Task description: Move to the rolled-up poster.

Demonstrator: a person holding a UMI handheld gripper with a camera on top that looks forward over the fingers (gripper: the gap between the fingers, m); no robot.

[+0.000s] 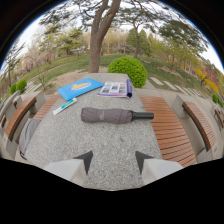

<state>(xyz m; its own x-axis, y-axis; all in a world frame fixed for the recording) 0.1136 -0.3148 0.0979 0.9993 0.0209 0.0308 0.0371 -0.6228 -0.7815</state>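
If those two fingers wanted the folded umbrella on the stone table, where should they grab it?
Probably around the middle of the umbrella, coming straight ahead and down from the near side. It lies crosswise beyond the open gripper, so the fingers would straddle its narrow width. The black handle is thinner and off balance.

Outdoors, in soft daylight. Speckled grey stone worktop [107, 140] in the middle, flanked by slatted wooden benches: one on the right [167, 130], another on the left [20, 117]. Beyond the far edge, a round green bush [128, 69], a tree trunk [96, 50], lawn and more trees.
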